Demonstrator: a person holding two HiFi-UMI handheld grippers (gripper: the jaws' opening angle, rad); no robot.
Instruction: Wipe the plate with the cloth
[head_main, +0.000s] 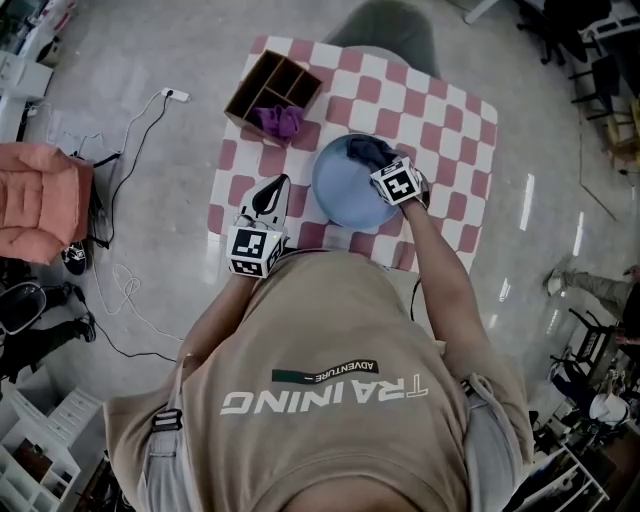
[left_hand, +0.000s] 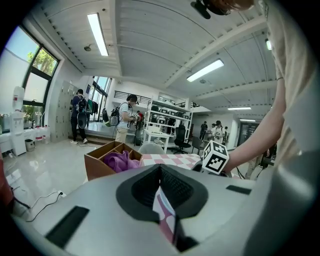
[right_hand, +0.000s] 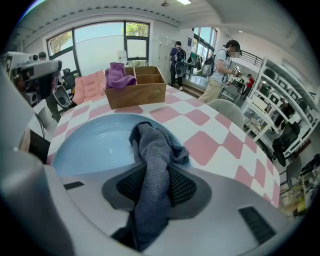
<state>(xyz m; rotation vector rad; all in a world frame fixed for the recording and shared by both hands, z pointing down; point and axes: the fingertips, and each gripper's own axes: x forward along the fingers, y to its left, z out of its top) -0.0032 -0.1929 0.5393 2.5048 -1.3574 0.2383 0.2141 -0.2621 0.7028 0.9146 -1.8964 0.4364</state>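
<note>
The light blue plate (head_main: 345, 190) (right_hand: 90, 145) lies on the pink-and-white checked table (head_main: 450, 140). A dark grey cloth (head_main: 368, 151) (right_hand: 156, 150) rests on the plate's far right rim. My right gripper (head_main: 386, 166) (right_hand: 152, 182) points steeply down over that rim, shut on the cloth, which runs up between its pads. My left gripper (head_main: 271, 193) (left_hand: 162, 192) hovers over the table's near left part, beside the plate and apart from it. Its jaws are together with nothing held.
A wooden divided box (head_main: 273, 88) (right_hand: 136, 89) holding a purple cloth (head_main: 280, 122) (right_hand: 118, 75) stands at the table's far left corner. A grey chair (head_main: 385, 28) is behind the table. An orange seat (head_main: 40, 195) and cables lie on the floor at left. People stand far off.
</note>
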